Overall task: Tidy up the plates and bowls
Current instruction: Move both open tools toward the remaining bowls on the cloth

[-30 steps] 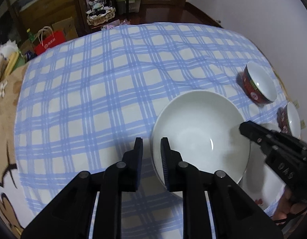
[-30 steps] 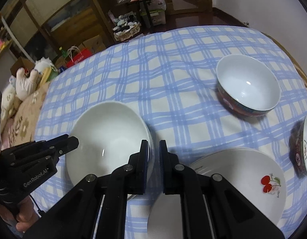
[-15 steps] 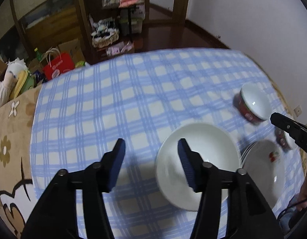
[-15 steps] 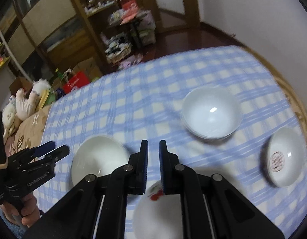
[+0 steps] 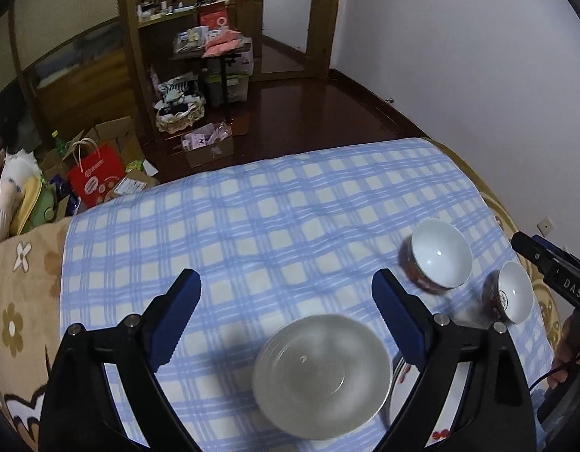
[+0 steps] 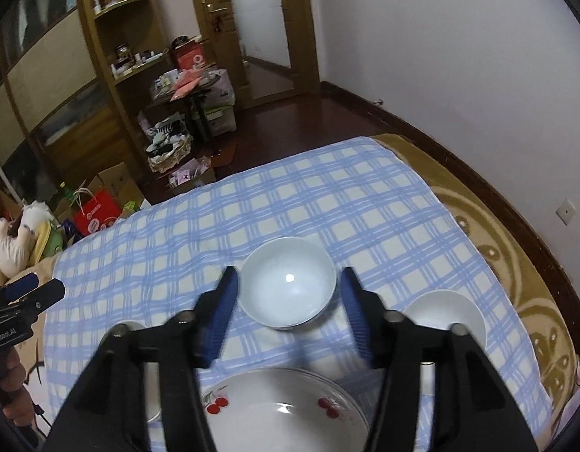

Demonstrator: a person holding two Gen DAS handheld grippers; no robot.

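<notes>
You are in a cluttered room with a wooden shelf unit [image 5: 147, 37], a dark polished floor, cardboard boxes and a red paper bag [image 5: 96, 179] beyond the desk [image 5: 252, 226], which is covered by a blue-and-white checked cloth over a tan flowered one.

Your left gripper [image 5: 286, 309] hangs above the near part of the cloth with its fingers [image 5: 177, 316] spread wide; they have just been opening, and nothing sits between them. Just below and between them in the left wrist view lies the plain white plate [image 5: 322, 374], flat on the cloth and touched by neither finger. To its right, partly hidden behind the right finger, is the cherry-patterned plate [image 6: 286, 418], lying just beside the white one.

Your right gripper [image 6: 288, 312] also has its fingers [image 6: 220, 312] apart, having just opened, and they clamp on nothing. In its own view, which is somewhat blurred, the large red-sided bowl [image 6: 288, 288] shows in the gap between them but stands on the cloth beyond, upright and untouched. The smaller red-sided bowl [image 6: 446, 318] stands to its right, near the desk's edge, apart from it. In the left wrist view, your right gripper reaches in from the right edge beside that small bowl.
</notes>
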